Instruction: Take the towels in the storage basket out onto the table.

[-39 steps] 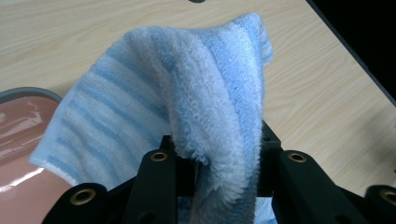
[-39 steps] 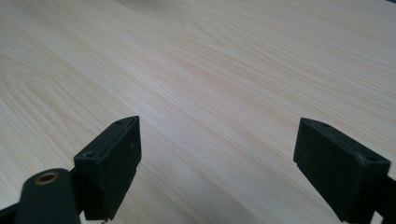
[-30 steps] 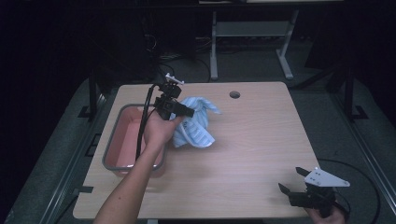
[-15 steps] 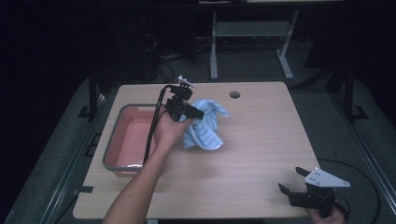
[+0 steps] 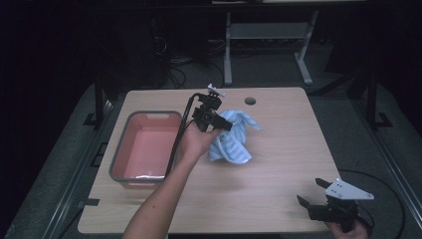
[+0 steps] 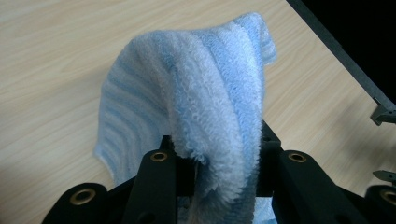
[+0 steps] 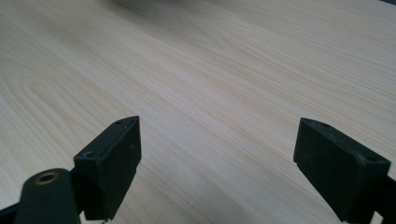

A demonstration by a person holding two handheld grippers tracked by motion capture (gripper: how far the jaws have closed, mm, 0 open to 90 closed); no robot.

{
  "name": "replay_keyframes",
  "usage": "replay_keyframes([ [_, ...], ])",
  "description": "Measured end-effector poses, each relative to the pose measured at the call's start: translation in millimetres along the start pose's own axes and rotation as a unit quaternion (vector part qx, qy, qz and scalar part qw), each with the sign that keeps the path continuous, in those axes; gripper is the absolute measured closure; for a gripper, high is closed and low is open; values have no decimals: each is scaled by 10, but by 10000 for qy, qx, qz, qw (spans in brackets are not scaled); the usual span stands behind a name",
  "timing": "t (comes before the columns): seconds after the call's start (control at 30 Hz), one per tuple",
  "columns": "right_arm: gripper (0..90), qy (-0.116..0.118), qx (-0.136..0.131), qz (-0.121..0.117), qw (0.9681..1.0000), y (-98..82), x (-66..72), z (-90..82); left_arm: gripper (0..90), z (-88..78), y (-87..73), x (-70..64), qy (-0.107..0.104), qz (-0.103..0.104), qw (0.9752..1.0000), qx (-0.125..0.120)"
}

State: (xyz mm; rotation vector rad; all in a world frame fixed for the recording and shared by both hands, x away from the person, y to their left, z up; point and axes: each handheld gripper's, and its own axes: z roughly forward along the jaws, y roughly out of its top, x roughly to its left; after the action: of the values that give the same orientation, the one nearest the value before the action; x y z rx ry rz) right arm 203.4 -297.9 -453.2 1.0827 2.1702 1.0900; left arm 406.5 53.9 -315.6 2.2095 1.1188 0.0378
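Jaws of your left gripper pinch one fold of the striped light-blue terry towel, right of the pink plastic tub, and it could slip (right gripper gapes, empty).

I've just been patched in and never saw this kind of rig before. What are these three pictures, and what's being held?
No robot here: a person holds a two-jaw gripper in each hand. The high view looks down on a wooden table. The other two pictures come from cameras riding on each gripper, looking along its black jaws. The left gripper is shut on a blue striped towel, lifting part of it beside a pink tub. The right gripper hangs open with nothing between its jaws, over the table's near right corner.
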Motion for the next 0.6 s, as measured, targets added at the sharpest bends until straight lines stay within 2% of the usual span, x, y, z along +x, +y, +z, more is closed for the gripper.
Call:
replay_keyframes([
  [0.33,145,-2,-11,9,10000,-4,-7,-6,684,278,19,-123,-154,121,9997,151],
  [0.47,145,6,-22,5,10000,-6,-6,-1,683,392,-11,-157,-296,36,9995,115],
  [0.6,145,2,-25,-29,10000,-4,-6,-2,680,508,-37,-177,-325,28,9993,177],
])
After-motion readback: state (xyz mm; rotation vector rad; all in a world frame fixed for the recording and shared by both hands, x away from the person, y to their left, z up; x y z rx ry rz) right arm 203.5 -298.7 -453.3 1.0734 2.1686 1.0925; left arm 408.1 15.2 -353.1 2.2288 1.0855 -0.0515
